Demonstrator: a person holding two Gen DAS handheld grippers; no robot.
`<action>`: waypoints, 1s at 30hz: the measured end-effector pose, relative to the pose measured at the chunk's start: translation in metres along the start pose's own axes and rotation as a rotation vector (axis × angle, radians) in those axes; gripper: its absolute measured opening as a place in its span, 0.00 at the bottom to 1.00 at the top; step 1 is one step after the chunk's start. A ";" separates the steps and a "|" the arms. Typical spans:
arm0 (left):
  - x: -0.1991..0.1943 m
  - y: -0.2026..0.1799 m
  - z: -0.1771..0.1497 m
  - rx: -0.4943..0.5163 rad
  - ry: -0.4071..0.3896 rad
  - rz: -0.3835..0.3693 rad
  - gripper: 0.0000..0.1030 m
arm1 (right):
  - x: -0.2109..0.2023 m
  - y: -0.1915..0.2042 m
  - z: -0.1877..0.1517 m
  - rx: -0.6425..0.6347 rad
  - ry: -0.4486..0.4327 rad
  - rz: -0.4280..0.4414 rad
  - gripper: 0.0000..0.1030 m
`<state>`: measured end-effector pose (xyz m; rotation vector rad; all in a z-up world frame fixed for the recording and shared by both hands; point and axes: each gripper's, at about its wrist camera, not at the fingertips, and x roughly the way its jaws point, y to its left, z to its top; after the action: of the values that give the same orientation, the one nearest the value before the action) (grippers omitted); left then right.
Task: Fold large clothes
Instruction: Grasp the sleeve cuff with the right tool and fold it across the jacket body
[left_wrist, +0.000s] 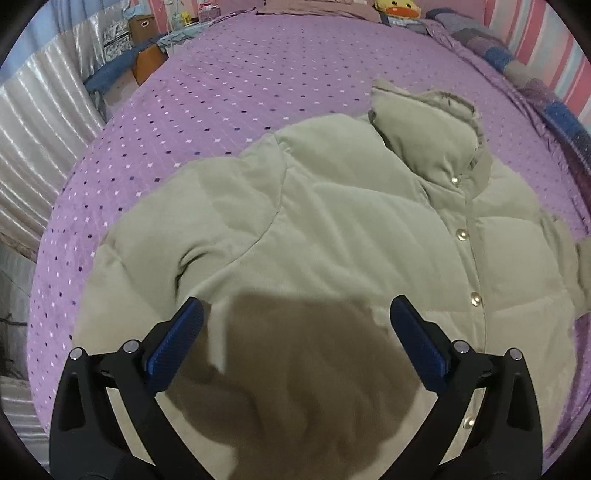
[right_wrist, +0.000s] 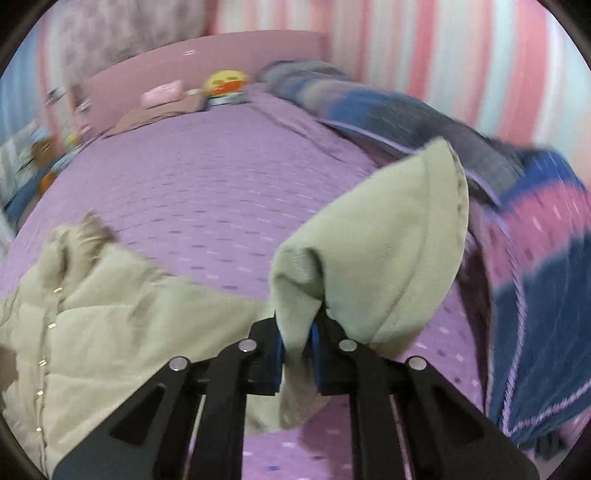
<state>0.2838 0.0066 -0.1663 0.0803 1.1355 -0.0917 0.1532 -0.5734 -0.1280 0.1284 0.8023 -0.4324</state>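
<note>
1. Pale-green padded jacket (left_wrist: 332, 229) lies front-up on the purple bedspread (left_wrist: 229, 96), snaps fastened.
2. Right gripper (right_wrist: 297, 341) is clamped on the sleeve cuff (right_wrist: 369, 243), lifted clear of the bed.
3. Left gripper (left_wrist: 295, 321) hangs over the jacket's body, jaws wide apart, empty.
4. Risk: puffy fabric may slip from a shallow pinch; the sleeve could brush the striped blanket (right_wrist: 535, 295).
5. No legible writing or brand.
</note>
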 end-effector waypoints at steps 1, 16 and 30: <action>-0.003 0.004 -0.002 0.001 -0.003 0.005 0.97 | -0.004 0.021 0.007 -0.030 -0.002 0.026 0.11; -0.033 0.068 0.000 0.043 -0.098 0.054 0.90 | -0.050 0.297 0.008 -0.325 0.063 0.336 0.09; 0.003 0.084 -0.017 -0.071 0.037 -0.023 0.92 | 0.029 0.355 -0.076 -0.404 0.370 0.363 0.35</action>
<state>0.2792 0.0916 -0.1752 0.0055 1.1762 -0.0708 0.2697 -0.2410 -0.2195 -0.0262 1.1883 0.1065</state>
